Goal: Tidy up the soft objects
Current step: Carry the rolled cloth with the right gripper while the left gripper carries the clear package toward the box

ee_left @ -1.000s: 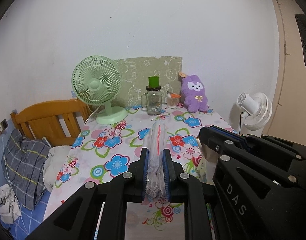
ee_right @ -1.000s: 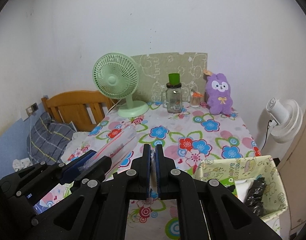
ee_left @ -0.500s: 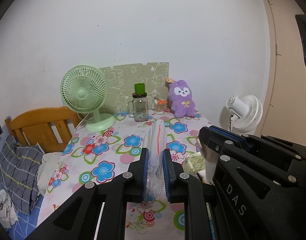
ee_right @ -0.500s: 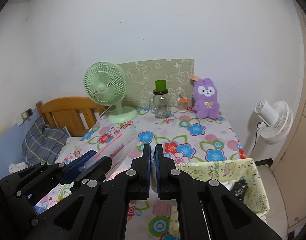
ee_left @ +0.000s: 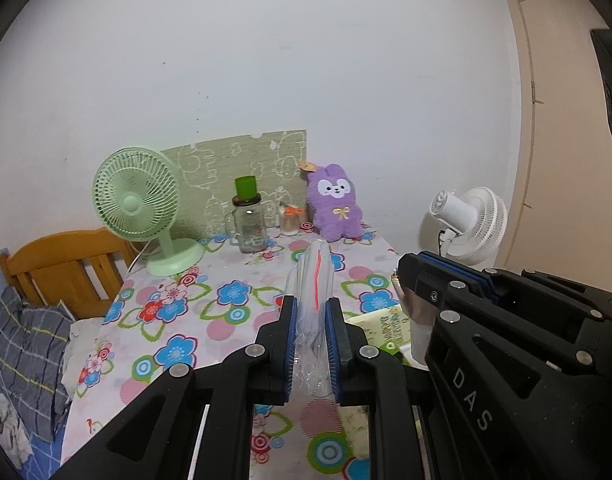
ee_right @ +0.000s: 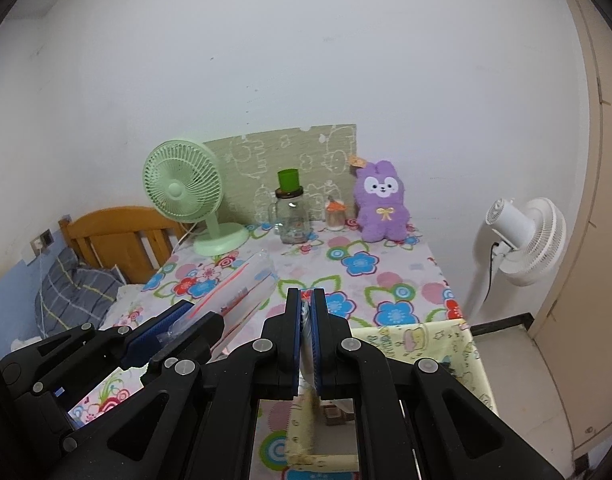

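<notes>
My left gripper [ee_left: 310, 344] is clenched on a clear zip bag [ee_left: 314, 292] with a red seal line; the bag stands up between the blue pads and juts forward over the floral table [ee_left: 225, 300]; my right gripper [ee_right: 305, 338] is clamped on a thin edge of the same bag, just right of the left one; below it, on the near right, sits a yellow patterned box [ee_right: 434, 340]; at the far edge of the table the purple plush bunny [ee_left: 336, 208] sits upright against the wall, right of a glass jar [ee_left: 249, 228] and a green desk fan [ee_left: 139, 204], well apart from both grippers.
</notes>
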A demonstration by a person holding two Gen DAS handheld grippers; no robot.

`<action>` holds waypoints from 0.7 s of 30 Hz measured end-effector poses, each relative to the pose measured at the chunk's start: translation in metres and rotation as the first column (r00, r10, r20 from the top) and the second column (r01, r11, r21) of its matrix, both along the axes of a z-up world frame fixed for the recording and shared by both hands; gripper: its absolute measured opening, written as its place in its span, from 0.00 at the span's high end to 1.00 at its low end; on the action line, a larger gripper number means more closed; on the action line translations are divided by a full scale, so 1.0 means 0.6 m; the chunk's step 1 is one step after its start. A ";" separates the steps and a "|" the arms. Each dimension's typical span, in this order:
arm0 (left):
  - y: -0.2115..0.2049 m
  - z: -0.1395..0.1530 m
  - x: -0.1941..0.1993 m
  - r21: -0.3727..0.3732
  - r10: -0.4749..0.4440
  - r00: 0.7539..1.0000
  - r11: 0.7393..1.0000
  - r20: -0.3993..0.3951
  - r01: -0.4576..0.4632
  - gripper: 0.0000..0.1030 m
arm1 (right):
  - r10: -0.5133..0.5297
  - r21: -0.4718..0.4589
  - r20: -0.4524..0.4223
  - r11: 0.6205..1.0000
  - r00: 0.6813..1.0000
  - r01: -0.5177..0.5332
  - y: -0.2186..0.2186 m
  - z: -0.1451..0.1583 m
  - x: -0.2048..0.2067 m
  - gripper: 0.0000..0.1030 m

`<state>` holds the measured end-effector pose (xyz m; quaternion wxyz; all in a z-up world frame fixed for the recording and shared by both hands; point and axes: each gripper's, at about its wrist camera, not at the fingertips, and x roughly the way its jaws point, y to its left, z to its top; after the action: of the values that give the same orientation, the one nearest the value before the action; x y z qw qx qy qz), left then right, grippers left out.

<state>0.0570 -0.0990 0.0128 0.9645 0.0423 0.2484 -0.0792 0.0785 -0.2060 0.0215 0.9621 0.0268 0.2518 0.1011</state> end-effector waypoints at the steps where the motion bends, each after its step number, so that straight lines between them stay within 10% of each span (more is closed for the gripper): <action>1: -0.005 0.000 0.001 0.001 -0.005 1.000 1.000 -0.001 0.005 0.88 | -0.003 0.000 0.000 1.000 1.000 0.003 -0.004 0.000 0.001 0.93; 21: -0.100 -0.033 0.041 0.001 -0.097 0.994 0.995 -0.055 0.097 0.88 | -0.100 -0.003 -0.048 0.995 0.994 0.099 -0.104 -0.038 0.028 0.93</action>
<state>0.0815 -0.1592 -0.0072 0.9523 0.0536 0.2724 -0.1265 0.0952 -0.2682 -0.0015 0.9596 0.0413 0.2734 0.0523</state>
